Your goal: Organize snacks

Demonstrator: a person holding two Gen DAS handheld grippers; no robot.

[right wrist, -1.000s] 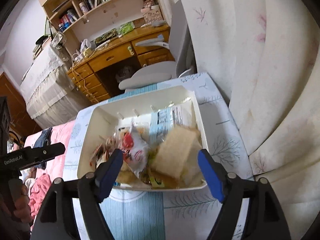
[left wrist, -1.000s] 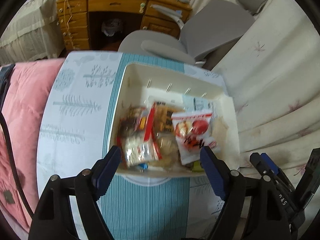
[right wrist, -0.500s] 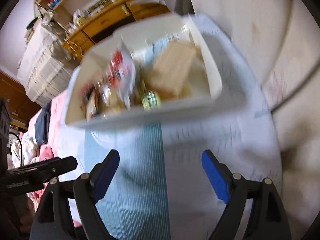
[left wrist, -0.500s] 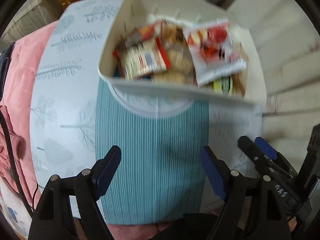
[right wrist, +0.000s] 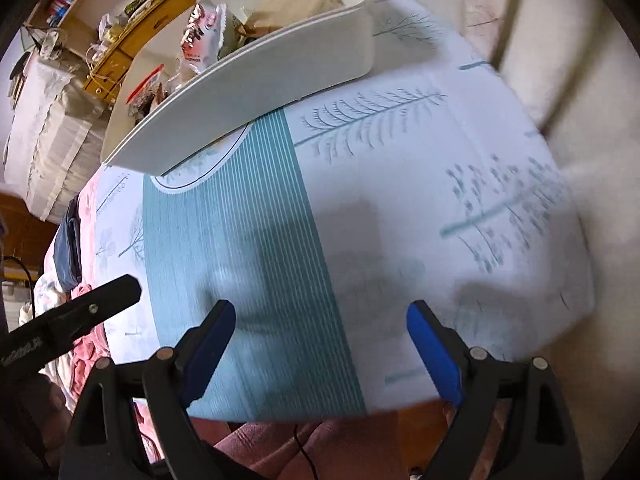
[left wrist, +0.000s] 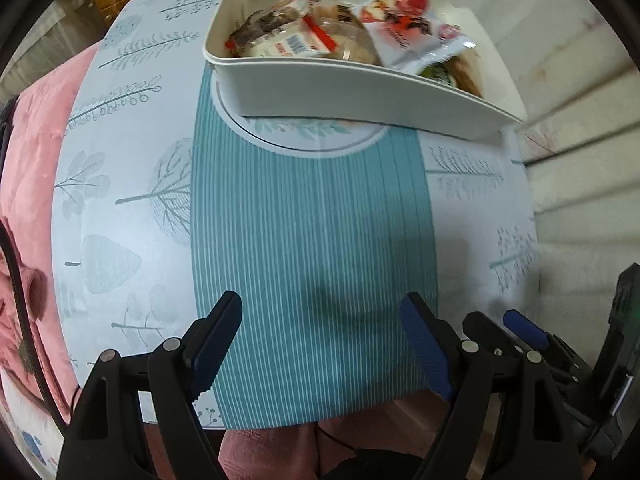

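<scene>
While snacks (left wrist: 336,36) lie piled in white bin (left wrist: 360,84), upper frame, worktop (left wrist: 312,220) elsewhere bare; left tongs (left wrist: 320,344), right tongs (right wrist: 320,344) held apart, nothing gripped.

One white bin (left wrist: 352,92) at 12 o'clock on one table (left wrist: 312,220); the right wrist view shows the same single bin (right wrist: 256,92) at 11 o'clock. Snack packets in the bin: at least four distinguishable from the left wrist view, namely one white-and-red packet (left wrist: 408,36) at 1 o'clock, one dark-topped packet (left wrist: 272,28) at 11 o'clock, one clear-wrapped round item (left wrist: 352,48) at centre, and one green-labelled item (left wrist: 438,74) at the 2 o'clock corner. An exact total cannot be counted, since the packets overlap. Grippers: two, left gripper (left wrist: 320,344) and right gripper (right wrist: 320,348), each with two blue-padded fingers.
</scene>
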